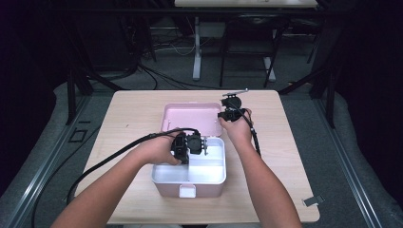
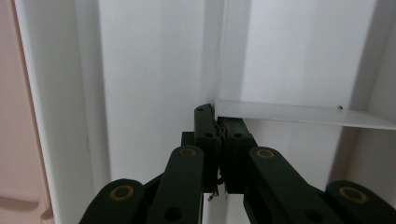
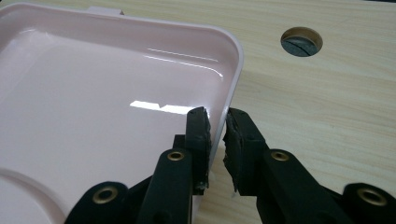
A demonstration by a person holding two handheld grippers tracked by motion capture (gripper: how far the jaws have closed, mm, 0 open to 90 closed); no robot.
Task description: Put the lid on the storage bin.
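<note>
Left gripper [image 1: 205, 146] reaches down into the white tray [image 1: 213, 178] of the open pink storage box [image 1: 164, 187], its jaws clamped on the thin white divider wall [image 2: 219, 56] where the compartments meet. That hand [image 1: 157, 151] lies low over the tray's left compartment, forearm coming in from the lower left. Right gripper [image 1: 222, 115] sits at the right edge of the pink lid [image 3: 93, 116], which lies flat and open behind the tray on the wooden table [image 1: 285, 156]. Its jaws straddle the lid's rim, one inside, one outside, drawn nearly together with a sliver of gap visible. The right hand [image 1: 239, 129] is raised, wrist bent forward.
</note>
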